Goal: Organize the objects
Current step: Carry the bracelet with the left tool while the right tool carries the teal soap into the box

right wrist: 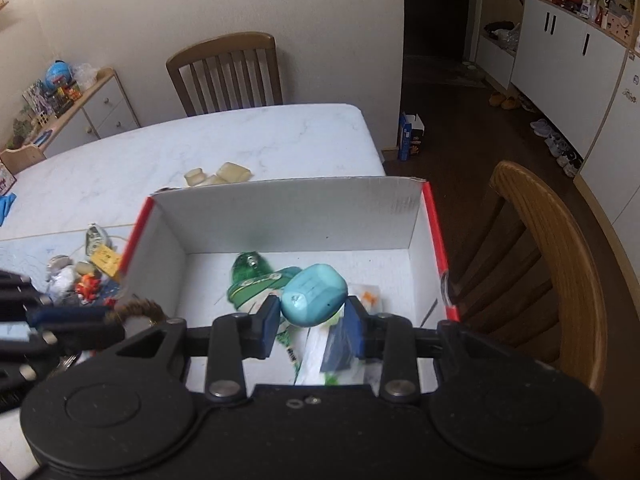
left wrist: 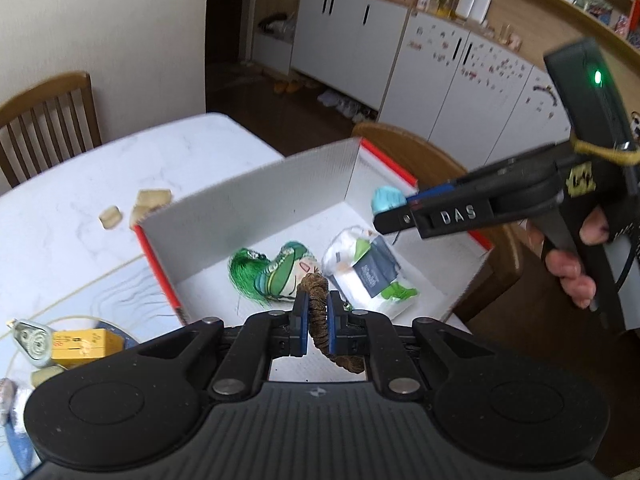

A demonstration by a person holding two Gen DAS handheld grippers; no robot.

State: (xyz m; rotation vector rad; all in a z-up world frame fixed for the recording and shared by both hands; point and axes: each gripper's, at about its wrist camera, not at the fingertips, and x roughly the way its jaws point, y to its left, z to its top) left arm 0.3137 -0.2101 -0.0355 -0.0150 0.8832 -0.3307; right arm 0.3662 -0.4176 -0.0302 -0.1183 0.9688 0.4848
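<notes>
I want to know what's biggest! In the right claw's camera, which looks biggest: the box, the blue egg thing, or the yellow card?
1. Box
2. Blue egg thing, though it's nearest the camera
3. Yellow card

Box [right wrist: 288, 216] matt white cardboard, red outer skin. Table [right wrist: 200, 140] smooth marble-look top. Chair [right wrist: 560, 248] grained glossy wood. Brown ring [left wrist: 318, 300] rough, fuzzy. Teal block [right wrist: 314, 294] smooth plastic. Wipes pack [left wrist: 368, 272] glossy film.
</notes>
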